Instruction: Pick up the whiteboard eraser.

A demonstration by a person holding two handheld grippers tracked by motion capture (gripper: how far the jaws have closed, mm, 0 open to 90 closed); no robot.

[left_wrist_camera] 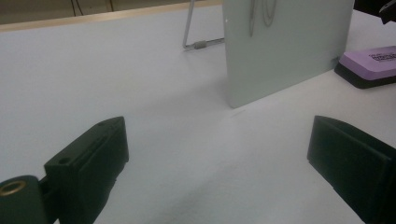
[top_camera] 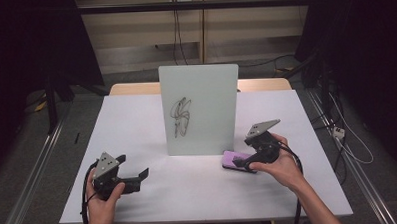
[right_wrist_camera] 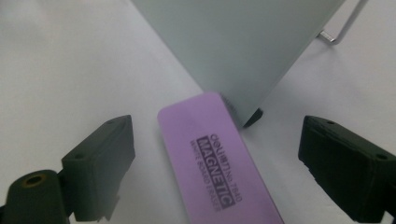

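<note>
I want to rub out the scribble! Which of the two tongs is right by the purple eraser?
The right tongs: the purple eraser lies between their open jaws. The left tongs sit far off over bare table.

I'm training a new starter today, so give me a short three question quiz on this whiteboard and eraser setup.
1. True or false: the right gripper is clamped on the purple eraser.
2. What is drawn on the upright whiteboard? A) a dark scribble B) a red circle C) nothing
3. Fill in: the left gripper has its jaws ____ over the white table.

Key
1. False: the eraser lies flat between open jaws, untouched.
2. A
3. open
</note>
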